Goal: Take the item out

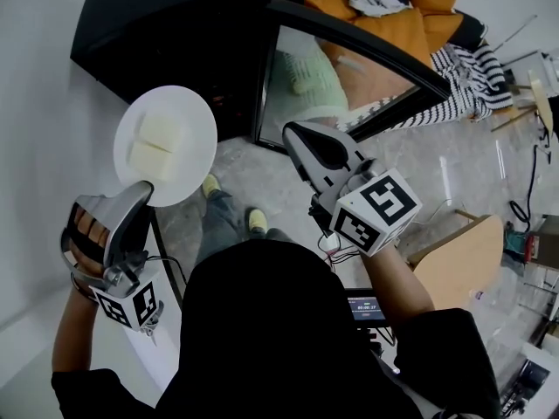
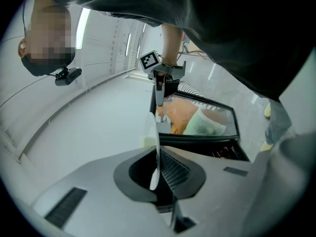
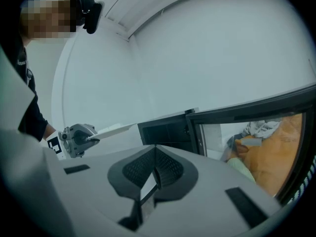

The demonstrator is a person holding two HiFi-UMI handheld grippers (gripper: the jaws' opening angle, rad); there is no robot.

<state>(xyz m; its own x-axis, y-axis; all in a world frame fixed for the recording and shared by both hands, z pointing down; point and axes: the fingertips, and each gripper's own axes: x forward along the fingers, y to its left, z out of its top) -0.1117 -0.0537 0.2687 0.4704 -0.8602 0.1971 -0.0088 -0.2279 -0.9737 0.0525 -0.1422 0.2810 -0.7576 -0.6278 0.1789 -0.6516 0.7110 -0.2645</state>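
A white plate point(image 1: 196, 151) carries two pale square blocks point(image 1: 161, 132). My left gripper point(image 1: 145, 188) is shut on the plate's near rim and holds it in the air, in front of the black oven point(image 1: 157, 33). In the left gripper view the plate point(image 2: 156, 135) shows edge-on between the jaws point(image 2: 157, 174). The oven door point(image 1: 349, 68) stands open. My right gripper point(image 1: 295, 134) hangs just in front of the door, shut and empty. The right gripper view has its pads point(image 3: 155, 169) together, the dark oven cavity point(image 3: 165, 131) ahead, and the plate point(image 3: 116, 129) at the left.
A white wall runs along the left. A pile of orange and striped cloth point(image 1: 410, 24) lies on the floor beyond the door. A wooden board point(image 1: 463, 260) stands at the right. The person's feet point(image 1: 253, 221) are below the oven, on pale marbled floor.
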